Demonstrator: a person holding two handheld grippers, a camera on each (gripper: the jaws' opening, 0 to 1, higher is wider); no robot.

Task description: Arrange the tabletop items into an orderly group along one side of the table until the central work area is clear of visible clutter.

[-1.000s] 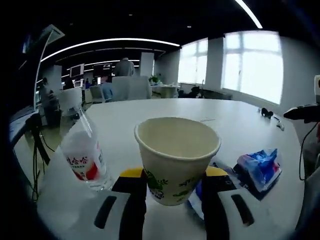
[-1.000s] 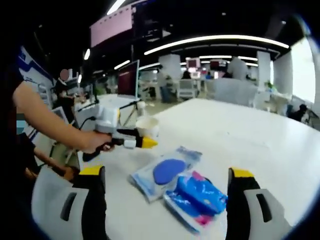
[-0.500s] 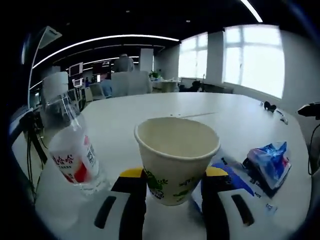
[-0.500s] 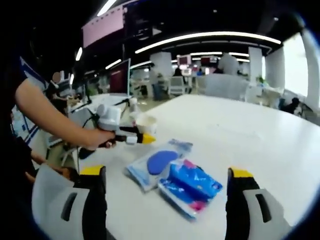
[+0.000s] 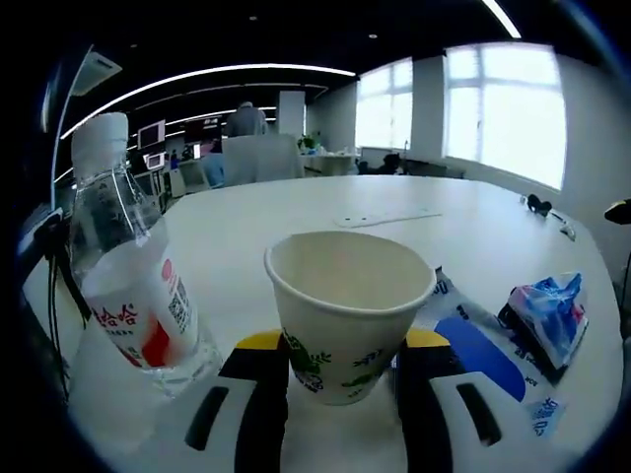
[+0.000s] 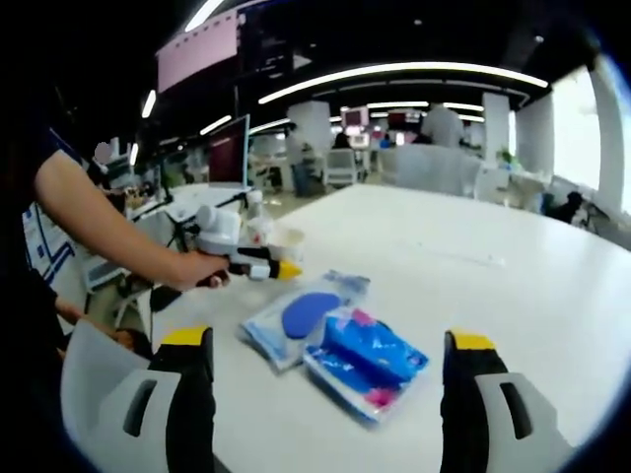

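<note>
A water bottle stands on the white table left of the paper cup, clamped between the left tongs; the right tongs gape above two blue packets

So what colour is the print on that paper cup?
Green, on a cream paper cup, clearest in the left gripper view, where the left gripper holds it.

Count on the white table: one paper cup, one clear water bottle with a white cap, two plastic packets — one flat packet with a dark blue oval, one bright blue wrapper.
</note>
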